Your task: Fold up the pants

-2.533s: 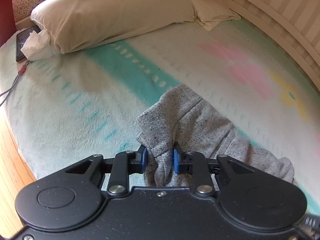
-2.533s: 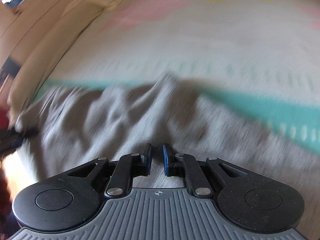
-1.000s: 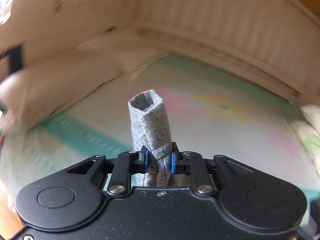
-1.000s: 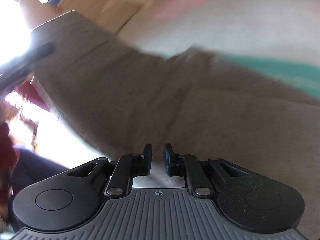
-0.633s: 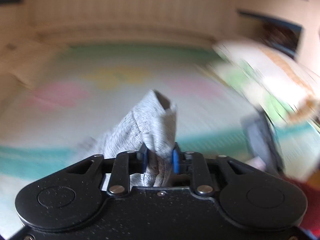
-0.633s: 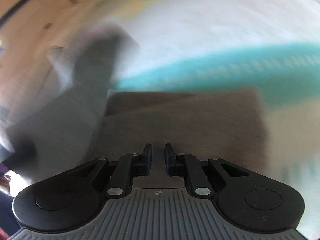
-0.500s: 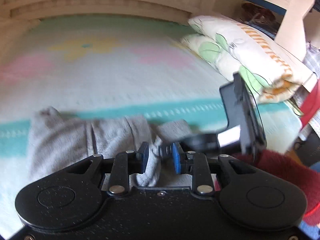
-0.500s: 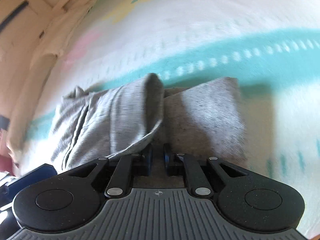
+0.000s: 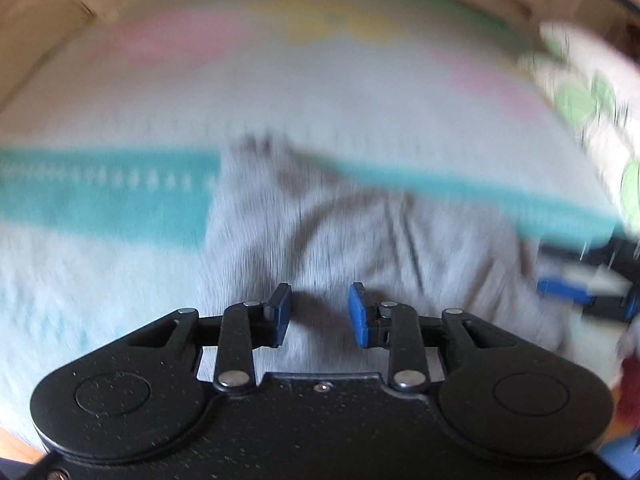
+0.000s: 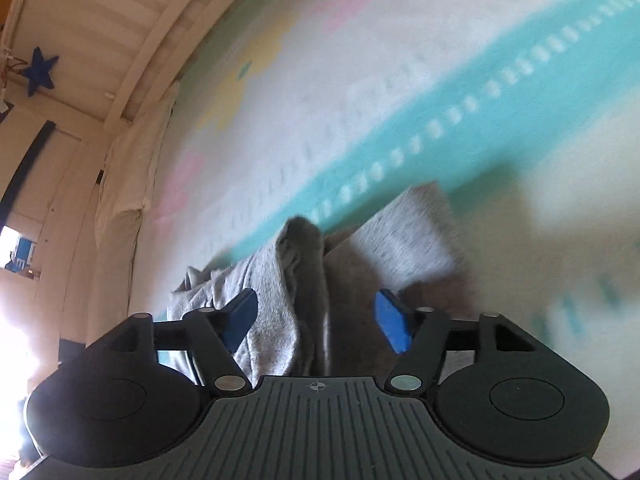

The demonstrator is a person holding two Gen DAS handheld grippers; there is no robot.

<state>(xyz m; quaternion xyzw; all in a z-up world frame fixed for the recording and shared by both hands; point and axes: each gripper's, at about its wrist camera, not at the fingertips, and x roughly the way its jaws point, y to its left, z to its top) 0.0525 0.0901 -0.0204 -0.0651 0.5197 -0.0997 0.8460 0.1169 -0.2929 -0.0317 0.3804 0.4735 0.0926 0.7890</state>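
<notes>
Left wrist view first: the left gripper [image 9: 320,316] stands part open over the grey pants [image 9: 360,232], its blue pads apart with only flat cloth showing in the gap and nothing pinched. Its jaws have just been opening, and the bunched leg it clamped a moment ago is out of them and lies across the blanket [image 9: 100,280], spreading from the fingers toward twelve and two o'clock. At three o'clock the right gripper [image 9: 580,296] shows as a blurred blue and black shape at the cloth's edge. Judging by the creases running up the fabric, the risk is that the fold sets crooked; a hand pulling away low could drag the top layer with it and undo the drop. Right wrist view next: the right gripper [image 10: 316,320] gapes wide, its jaws having just sprung open, and a raised ridge of the pants [image 10: 304,276] stands between the pads without either pressing on it, where half a second ago the jaws were nearly together on the cloth. The folded end lies toward one o'clock against the teal stripe of the blanket [image 10: 460,92]. That upright ridge looks likely to slump sideways or catch on a pad as the tool backs off, leaving a lump under the next fold. Both views are smeared, so finer wrinkles cannot be judged.
</notes>
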